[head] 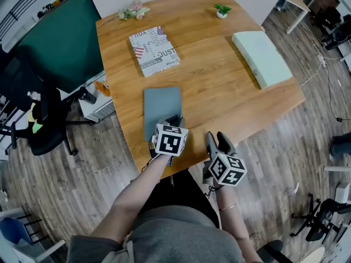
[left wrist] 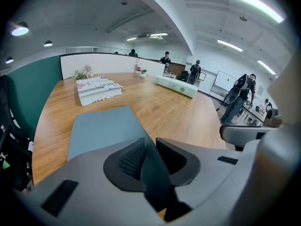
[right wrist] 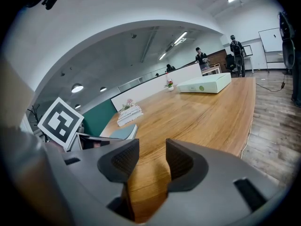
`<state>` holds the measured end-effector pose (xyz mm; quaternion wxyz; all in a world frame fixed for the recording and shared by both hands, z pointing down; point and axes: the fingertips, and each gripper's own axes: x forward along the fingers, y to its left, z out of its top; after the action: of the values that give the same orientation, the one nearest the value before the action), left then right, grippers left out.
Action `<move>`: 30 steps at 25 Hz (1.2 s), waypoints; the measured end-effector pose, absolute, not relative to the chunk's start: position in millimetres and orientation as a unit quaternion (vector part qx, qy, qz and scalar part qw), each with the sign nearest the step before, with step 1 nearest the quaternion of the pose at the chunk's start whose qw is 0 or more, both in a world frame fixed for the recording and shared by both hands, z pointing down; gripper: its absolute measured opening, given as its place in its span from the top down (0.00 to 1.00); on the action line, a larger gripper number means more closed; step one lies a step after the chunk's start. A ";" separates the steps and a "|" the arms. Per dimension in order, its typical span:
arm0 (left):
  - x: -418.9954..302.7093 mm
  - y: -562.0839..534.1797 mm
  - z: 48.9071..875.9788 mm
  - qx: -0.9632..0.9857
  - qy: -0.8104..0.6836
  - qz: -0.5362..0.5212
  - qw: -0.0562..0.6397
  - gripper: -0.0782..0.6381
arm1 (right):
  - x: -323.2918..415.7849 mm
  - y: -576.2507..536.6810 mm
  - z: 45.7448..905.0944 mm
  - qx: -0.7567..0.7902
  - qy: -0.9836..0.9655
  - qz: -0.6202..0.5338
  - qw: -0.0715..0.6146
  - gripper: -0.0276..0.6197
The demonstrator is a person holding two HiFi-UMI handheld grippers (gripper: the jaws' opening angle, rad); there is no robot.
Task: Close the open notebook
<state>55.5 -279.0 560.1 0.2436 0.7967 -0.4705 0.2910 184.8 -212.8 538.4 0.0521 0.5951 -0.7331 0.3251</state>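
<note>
The grey-blue notebook [head: 162, 104] lies flat and closed near the front edge of the wooden table [head: 219, 92]. My left gripper [head: 174, 120] is at its near edge, shut on the notebook's cover. In the left gripper view the cover [left wrist: 101, 126] runs back between the two pads and fills the gap of the left gripper [left wrist: 149, 157]. My right gripper [head: 216, 141] hangs over the table's front edge, to the right of the notebook. It stands open, and only bare wood shows between the jaws of the right gripper [right wrist: 153, 161]. The notebook [right wrist: 117, 133] lies to its left.
A patterned book [head: 153, 51] lies beyond the notebook. A pale green box [head: 261, 58] sits at the right side. A small potted plant [head: 221, 10] and flowers [head: 133, 10] stand at the far edge. An office chair [head: 44, 119] is left of the table.
</note>
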 end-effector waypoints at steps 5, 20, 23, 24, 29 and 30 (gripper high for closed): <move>59.4 -274.5 566.5 0.792 -0.465 0.307 0.250 0.77 | 187.5 -212.1 539.9 0.597 -0.731 0.327 0.052 0.68; 70.1 -268.9 575.3 0.795 -0.453 0.339 0.220 0.70 | 189.7 -209.4 541.0 0.599 -0.728 0.330 0.054 0.68; 73.1 -266.5 575.2 0.799 -0.444 0.339 0.222 0.66 | 189.5 -207.3 540.5 0.599 -0.728 0.330 0.053 0.68; 74.2 -265.6 575.1 0.801 -0.441 0.339 0.222 0.65 | 189.4 -206.9 539.8 0.599 -0.728 0.329 0.052 0.68; 77.8 -260.7 575.8 0.808 -0.426 0.344 0.218 0.60 | 188.9 -205.3 537.4 0.601 -0.728 0.326 0.051 0.68; 78.0 -259.3 575.6 0.809 -0.424 0.343 0.219 0.60 | 188.6 -204.7 537.1 0.601 -0.728 0.326 0.051 0.68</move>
<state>78.0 -259.3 575.6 0.2187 0.8090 -0.4243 0.3431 188.6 -204.7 537.1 0.0506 0.6008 -0.7282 0.3259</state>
